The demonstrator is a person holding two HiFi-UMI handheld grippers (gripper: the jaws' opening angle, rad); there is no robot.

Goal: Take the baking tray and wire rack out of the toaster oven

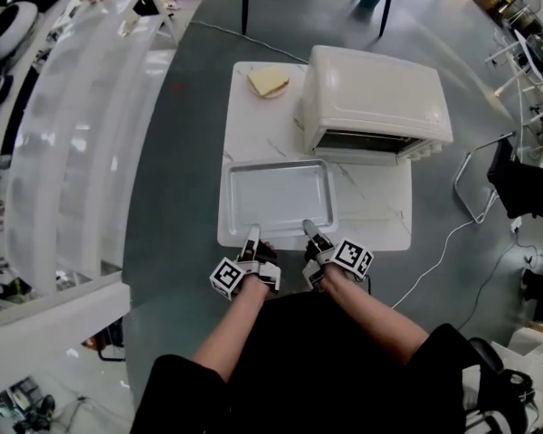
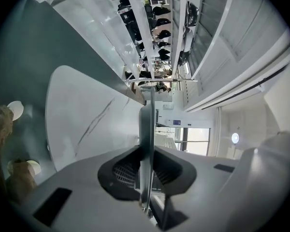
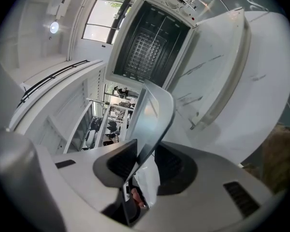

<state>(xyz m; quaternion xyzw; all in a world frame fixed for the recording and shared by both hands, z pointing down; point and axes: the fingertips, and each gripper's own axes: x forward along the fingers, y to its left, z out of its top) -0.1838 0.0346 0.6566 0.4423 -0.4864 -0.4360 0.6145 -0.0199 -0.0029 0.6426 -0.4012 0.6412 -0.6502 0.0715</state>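
The silver baking tray [image 1: 276, 195] hangs level over the near half of the white table [image 1: 253, 120], outside the cream toaster oven [image 1: 376, 98]. My left gripper [image 1: 252, 234] is shut on the tray's near rim, which shows edge-on as the tray [image 2: 146, 124] between the pads of the left gripper [image 2: 146, 170]. My right gripper [image 1: 309, 228] grips the same rim further right, where the tray [image 3: 152, 115] sits in the right gripper [image 3: 144, 166]. The oven [image 3: 150, 37] stands with its door [image 3: 217, 76] dropped open, and the wire rack [image 3: 144, 50] sits inside.
A slice of bread [image 1: 268, 82] lies on the table's far left corner, beside the oven. A white cable [image 1: 443, 247] runs over the grey floor at the right. Clear shelving [image 1: 63, 152] lines the left side, and black table legs [image 1: 245, 3] stand beyond.
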